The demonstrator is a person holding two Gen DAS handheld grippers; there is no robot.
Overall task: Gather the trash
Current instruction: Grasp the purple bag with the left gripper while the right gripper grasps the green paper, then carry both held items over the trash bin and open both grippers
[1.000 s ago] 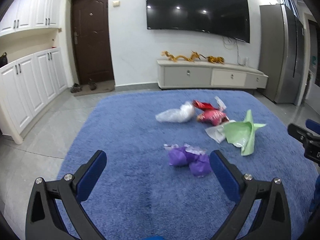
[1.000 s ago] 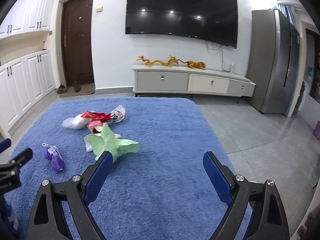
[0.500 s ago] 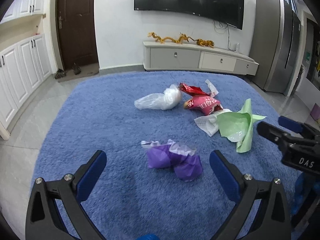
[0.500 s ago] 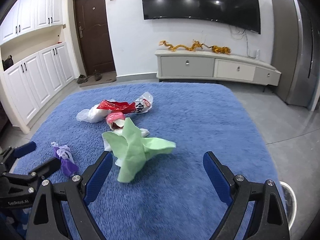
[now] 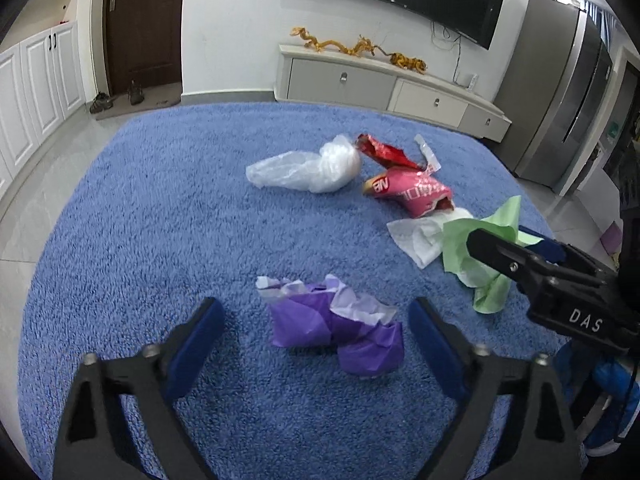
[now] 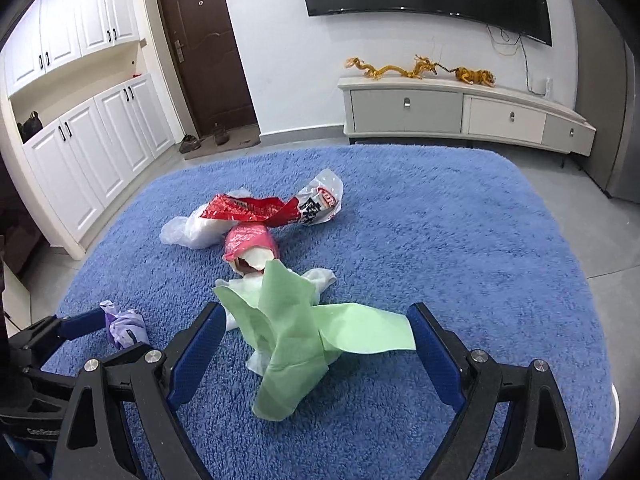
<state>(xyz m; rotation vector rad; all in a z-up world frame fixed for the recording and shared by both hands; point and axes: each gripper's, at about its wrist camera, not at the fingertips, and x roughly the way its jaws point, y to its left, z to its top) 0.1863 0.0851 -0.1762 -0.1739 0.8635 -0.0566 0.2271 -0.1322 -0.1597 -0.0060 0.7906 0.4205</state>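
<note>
Crumpled purple paper [image 5: 332, 328] lies on the blue rug [image 5: 160, 220] between the fingers of my left gripper [image 5: 314, 308], whose jaws are closing without touching it. Green paper [image 6: 296, 336] stands crumpled between the fingers of my right gripper [image 6: 316, 312], also closing, pads off it. Behind lie a white tissue [image 5: 420, 236], a pink wrapper [image 5: 412, 192], a red wrapper [image 5: 384, 152] and a clear plastic bag [image 5: 308, 170]. The right gripper's fingers [image 5: 520, 256] reach over the green paper [image 5: 484, 240] in the left wrist view.
A low TV cabinet [image 6: 460, 112] stands against the far wall under a television. White cupboards [image 6: 92, 152] and a dark door [image 6: 204, 52] with shoes are at the left. A steel fridge [image 5: 560, 92] is at the right. Grey tiles surround the rug.
Both grippers came forward and down toward the trash. The purple paper now sits between the left fingers, the green paper between the right fingers. The left fingers stand closer together.
</note>
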